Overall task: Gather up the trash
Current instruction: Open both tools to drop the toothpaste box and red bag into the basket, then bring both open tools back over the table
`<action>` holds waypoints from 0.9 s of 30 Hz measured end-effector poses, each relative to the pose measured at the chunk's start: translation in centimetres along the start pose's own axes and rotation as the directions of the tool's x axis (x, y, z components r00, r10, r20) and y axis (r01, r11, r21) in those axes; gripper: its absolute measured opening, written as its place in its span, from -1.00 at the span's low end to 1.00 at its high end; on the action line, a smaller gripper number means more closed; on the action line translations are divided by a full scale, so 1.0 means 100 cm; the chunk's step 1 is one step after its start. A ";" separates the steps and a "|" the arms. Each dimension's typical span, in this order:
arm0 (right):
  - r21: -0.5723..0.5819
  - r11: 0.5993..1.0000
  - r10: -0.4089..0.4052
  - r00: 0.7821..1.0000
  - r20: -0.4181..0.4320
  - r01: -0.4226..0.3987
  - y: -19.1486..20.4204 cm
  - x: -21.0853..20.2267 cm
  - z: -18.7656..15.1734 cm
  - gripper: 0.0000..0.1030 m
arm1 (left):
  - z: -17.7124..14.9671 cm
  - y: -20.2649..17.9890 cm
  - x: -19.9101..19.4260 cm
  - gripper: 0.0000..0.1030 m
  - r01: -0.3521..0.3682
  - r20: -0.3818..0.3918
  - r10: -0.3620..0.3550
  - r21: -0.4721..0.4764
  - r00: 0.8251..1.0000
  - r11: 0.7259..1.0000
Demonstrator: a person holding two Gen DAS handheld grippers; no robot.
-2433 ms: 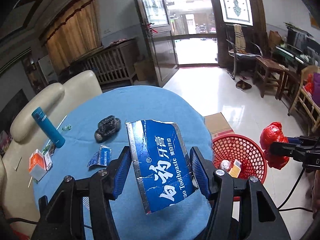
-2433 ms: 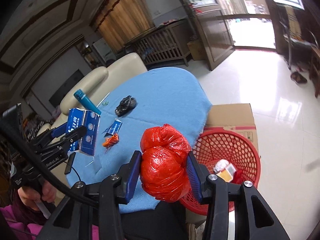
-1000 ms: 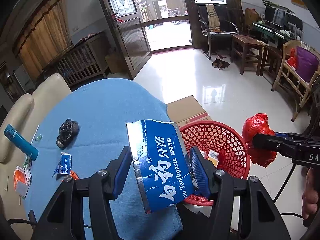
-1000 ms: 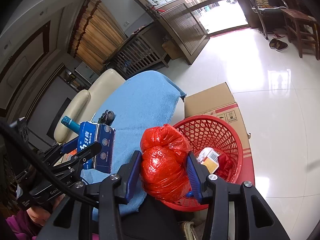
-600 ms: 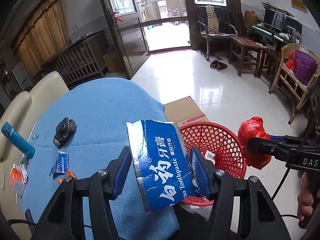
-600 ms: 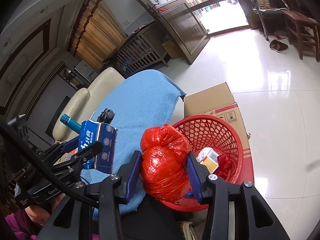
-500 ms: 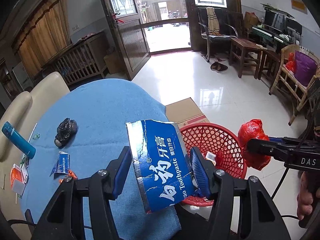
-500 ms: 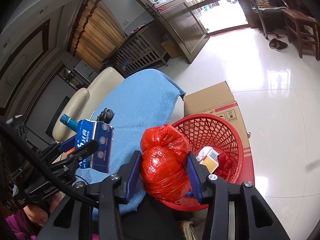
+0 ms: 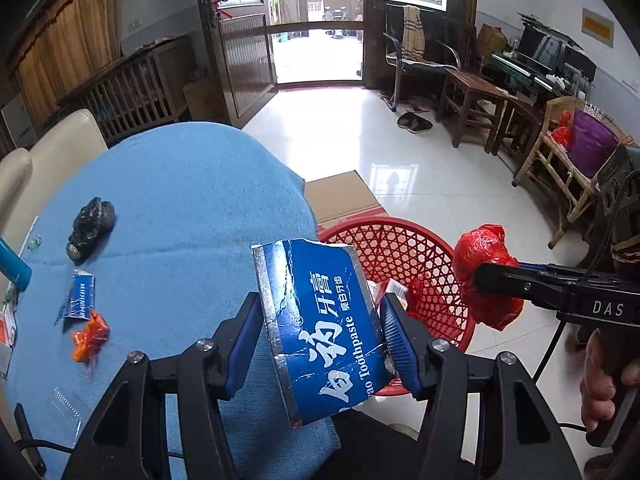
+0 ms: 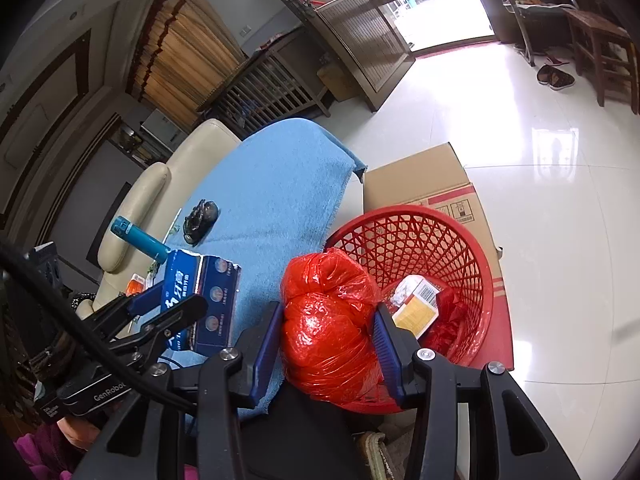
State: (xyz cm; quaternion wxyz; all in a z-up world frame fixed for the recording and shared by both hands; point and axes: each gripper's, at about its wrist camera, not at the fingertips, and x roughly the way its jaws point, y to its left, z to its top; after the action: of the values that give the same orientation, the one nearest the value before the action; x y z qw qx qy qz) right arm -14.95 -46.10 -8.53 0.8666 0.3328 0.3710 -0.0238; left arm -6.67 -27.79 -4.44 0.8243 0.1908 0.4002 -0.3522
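My left gripper (image 9: 320, 332) is shut on a torn blue toothpaste box (image 9: 312, 280), held tilted over the near right edge of the blue-clothed table (image 9: 180, 200). Just past the box stands a red mesh basket (image 9: 400, 236) on the floor. My right gripper (image 10: 328, 328) is shut on a knotted red plastic bag (image 10: 328, 300), beside the basket's (image 10: 420, 212) near rim. The basket holds a white and yellow carton (image 10: 416, 304) and red plastic. In the left wrist view the red bag (image 9: 480, 248) hangs right of the basket. In the right wrist view the toothpaste box (image 10: 208, 280) is on the left.
On the cloth lie a black lump (image 9: 90, 224), a blue wrapper (image 9: 80, 294) and an orange scrap (image 9: 90, 338). A teal cylinder (image 10: 140, 240) lies at the far left. A cardboard box (image 9: 340, 196) sits behind the basket; a cream sofa (image 9: 60, 148) borders the table.
My left gripper has sunk a little and tipped downward with the toothpaste box, closer to the basket. The right gripper and its red bag have kept still.
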 end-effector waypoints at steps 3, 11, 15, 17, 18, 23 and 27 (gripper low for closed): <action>-0.005 1.000 -0.012 1.000 0.007 0.012 0.000 -0.001 0.000 -0.06 | 0.002 -0.003 0.000 0.20 0.014 0.003 -0.014 0.001 1.000 1.000; 0.052 0.998 -0.028 0.999 0.021 0.027 -0.018 -0.005 0.003 -0.02 | 0.015 -0.019 0.012 0.30 0.075 -0.012 -0.075 0.050 0.997 0.996; 0.100 0.995 -0.008 1.000 0.012 0.007 -0.024 -0.004 0.004 0.30 | 0.022 -0.023 0.022 0.31 0.077 -0.036 -0.074 0.084 0.997 0.993; 0.119 0.993 0.012 1.000 0.015 -0.013 -0.027 -0.004 0.005 0.32 | 0.022 -0.018 0.020 0.31 0.075 -0.031 -0.073 0.071 0.997 0.995; 0.121 0.993 0.011 1.000 0.018 -0.013 -0.028 -0.004 0.006 0.32 | 0.021 -0.014 0.018 0.31 0.075 -0.027 -0.074 0.059 0.997 0.995; 0.092 0.996 -0.001 0.999 0.034 -0.002 -0.023 -0.005 0.004 0.31 | 0.017 0.003 0.005 0.31 0.055 -0.013 -0.055 0.022 0.998 0.998; 0.040 0.999 -0.011 1.000 0.018 0.010 -0.010 -0.001 0.003 0.32 | 0.002 0.012 -0.020 0.31 -0.011 0.033 0.008 0.065 0.999 0.998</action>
State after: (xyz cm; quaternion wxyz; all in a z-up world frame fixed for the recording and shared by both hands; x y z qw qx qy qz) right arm -15.12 -47.02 -8.90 0.8631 0.3477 0.3643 -0.0388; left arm -6.56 -26.20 -2.72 0.8256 0.2139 0.3740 -0.3643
